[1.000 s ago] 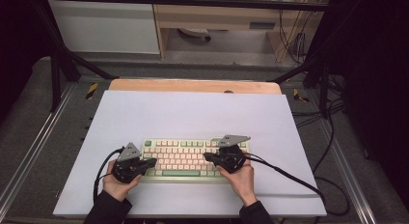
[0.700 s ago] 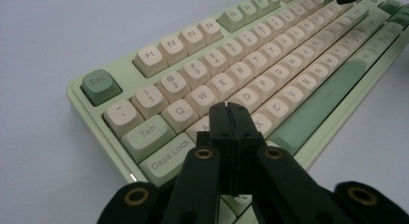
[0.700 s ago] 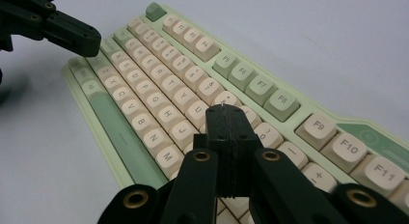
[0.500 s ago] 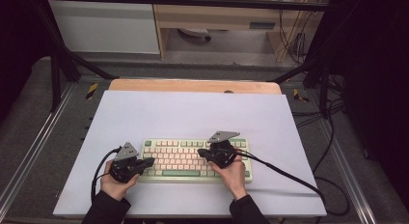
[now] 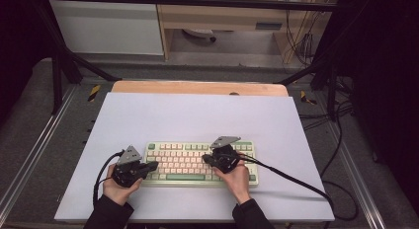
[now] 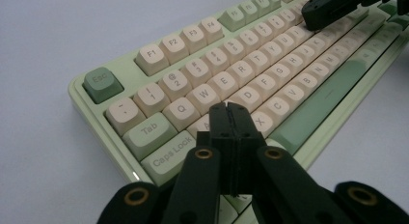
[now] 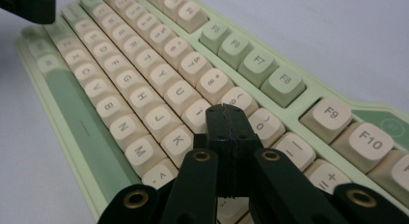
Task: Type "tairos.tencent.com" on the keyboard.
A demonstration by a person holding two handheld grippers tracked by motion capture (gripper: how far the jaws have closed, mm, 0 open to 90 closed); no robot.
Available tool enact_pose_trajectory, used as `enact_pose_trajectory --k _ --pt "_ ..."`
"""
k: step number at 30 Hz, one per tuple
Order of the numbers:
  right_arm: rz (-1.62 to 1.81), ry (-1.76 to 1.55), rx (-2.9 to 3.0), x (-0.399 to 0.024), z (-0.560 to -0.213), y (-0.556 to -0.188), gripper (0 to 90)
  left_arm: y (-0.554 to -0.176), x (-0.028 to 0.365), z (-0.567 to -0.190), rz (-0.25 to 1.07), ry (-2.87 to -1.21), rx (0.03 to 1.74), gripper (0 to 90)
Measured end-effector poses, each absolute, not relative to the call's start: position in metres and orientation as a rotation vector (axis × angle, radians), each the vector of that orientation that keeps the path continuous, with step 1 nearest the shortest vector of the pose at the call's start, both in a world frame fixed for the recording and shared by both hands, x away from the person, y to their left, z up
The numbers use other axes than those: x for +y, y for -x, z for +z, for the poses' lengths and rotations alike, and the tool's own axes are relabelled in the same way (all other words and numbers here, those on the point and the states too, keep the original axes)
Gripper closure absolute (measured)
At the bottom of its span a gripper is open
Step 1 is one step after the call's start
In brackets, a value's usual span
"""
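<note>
Green keyboard (image 5: 197, 162) beneath both closed grippers

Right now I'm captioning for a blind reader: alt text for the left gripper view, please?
A shut black claw hovers over the A and S keys of a green-and-cream keyboard on a pale table. The other claw reaches over the far number row.
</note>
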State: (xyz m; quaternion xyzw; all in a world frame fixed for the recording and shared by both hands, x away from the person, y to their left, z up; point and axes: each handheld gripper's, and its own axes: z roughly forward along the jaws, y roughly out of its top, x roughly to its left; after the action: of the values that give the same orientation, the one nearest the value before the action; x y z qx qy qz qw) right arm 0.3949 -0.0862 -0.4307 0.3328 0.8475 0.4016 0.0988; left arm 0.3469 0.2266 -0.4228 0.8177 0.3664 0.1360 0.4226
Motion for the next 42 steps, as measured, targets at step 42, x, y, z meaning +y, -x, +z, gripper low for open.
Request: enact_pose_trajectory --k 42 --pt "1.318 -0.923 2.547 -0.079 -0.411 -0.369 90.0 -0.347 0.228 -0.423 0.354 -2.039 0.915 89.9"
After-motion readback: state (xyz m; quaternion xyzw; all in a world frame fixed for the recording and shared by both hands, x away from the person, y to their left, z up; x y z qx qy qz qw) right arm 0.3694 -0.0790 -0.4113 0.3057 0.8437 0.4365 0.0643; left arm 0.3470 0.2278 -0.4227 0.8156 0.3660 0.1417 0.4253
